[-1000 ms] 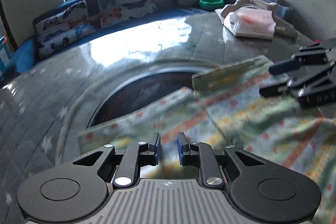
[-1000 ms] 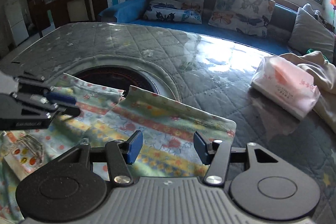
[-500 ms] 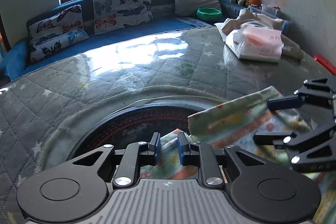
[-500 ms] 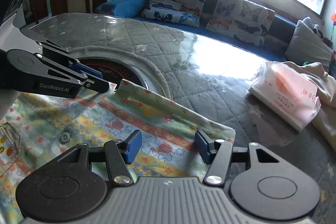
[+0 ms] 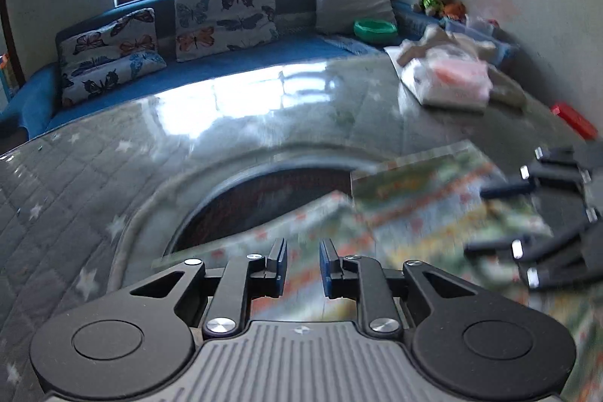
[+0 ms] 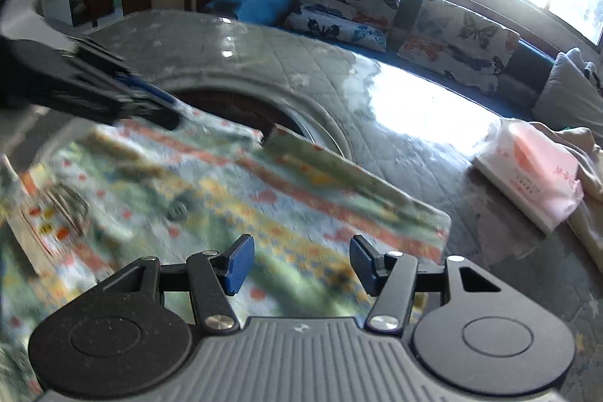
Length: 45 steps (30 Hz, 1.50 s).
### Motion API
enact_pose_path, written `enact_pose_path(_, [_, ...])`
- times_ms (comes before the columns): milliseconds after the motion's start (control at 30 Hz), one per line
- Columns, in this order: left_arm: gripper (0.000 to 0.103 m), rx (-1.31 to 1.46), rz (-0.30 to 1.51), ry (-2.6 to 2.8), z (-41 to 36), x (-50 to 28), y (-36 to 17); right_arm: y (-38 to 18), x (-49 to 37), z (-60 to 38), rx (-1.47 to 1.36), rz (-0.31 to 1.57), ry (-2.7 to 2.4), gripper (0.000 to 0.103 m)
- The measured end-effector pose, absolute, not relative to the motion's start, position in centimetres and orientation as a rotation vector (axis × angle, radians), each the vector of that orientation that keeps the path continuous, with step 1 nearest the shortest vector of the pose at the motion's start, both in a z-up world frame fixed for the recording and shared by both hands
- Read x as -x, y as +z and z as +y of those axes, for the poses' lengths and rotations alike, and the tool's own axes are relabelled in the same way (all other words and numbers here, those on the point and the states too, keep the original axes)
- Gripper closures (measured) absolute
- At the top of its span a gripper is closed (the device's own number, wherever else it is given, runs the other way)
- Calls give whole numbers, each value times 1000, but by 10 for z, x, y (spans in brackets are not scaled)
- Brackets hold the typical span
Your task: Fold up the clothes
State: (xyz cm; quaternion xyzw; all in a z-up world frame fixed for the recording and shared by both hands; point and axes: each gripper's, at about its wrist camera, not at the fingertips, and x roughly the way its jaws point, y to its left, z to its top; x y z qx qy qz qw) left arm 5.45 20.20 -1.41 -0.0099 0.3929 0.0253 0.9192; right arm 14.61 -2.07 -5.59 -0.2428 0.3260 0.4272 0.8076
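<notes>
A green patterned garment (image 5: pixel 433 213) with orange and yellow stripes lies spread flat on the table; it looks blurred in both views. My left gripper (image 5: pixel 302 262) hovers over its near left edge with only a narrow gap between the pads and nothing visibly pinched. From the right wrist it appears at the garment's (image 6: pixel 264 206) far left edge as the left gripper (image 6: pixel 166 117). My right gripper (image 6: pixel 301 266) is open above the garment's near side, and shows as the right gripper (image 5: pixel 475 219) in the left wrist view.
The table wears a grey quilted cover (image 5: pixel 75 183) with a dark round opening (image 5: pixel 264 198) partly under the garment. A tissue pack (image 6: pixel 527 176) and beige clothes (image 6: pixel 588 153) lie at the far right, a red item (image 5: pixel 573 119) near the wall. A blue sofa (image 5: pixel 264 63) runs behind.
Both grippers shifted over the garment, the left one pulling back so more cloth shows ahead of it. Their finger gaps stay the same and the garment lies as before.
</notes>
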Motion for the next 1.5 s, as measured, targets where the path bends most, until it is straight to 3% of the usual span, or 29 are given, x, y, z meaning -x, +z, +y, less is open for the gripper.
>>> enact_pose_path(200, [82, -15, 843, 59, 200, -36, -29, -57, -158, -22, 513, 682, 846, 44])
enact_pose_path(433, [70, -41, 814, 96, 211, -39, -36, -57, -162, -27, 517, 671, 830, 44])
enact_pose_path(833, [70, 40, 797, 200, 246, -54, -34, -52, -160, -31, 511, 680, 833, 43])
enact_pose_path(1500, [67, -19, 778, 25, 137, 68, -19, -45, -45, -83, 571, 715, 953, 43])
